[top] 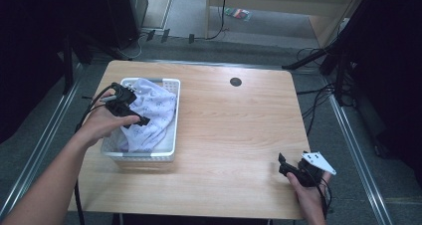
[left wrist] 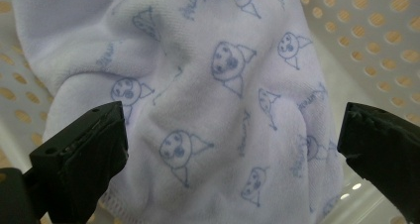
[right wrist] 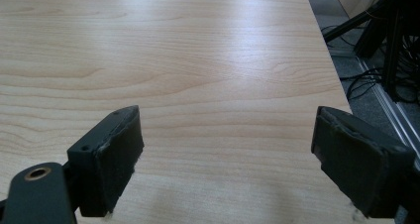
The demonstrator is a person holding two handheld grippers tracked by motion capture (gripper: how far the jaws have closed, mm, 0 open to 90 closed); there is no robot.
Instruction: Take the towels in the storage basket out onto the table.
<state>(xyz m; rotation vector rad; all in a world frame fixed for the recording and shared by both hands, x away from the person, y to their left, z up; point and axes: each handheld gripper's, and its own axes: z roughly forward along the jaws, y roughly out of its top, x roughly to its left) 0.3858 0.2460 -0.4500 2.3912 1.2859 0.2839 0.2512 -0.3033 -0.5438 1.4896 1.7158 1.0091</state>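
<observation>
Fingers [left wrist: 81, 154] of my left gripper [left wrist: 228, 159] wide, printed cloth [left wrist: 208, 110] bunched between them in the basket [top: 171, 135]; should sink onto a fold before closing; right gripper [right wrist: 228, 159] wide, idle

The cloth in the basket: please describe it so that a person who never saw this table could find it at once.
On the wooden table, look to its left side for the white perforated basket. The cloth lies crumpled inside it, under the open left tool. It is the one soft thing there: white fabric printed with small blue-grey cartoon faces.
</observation>
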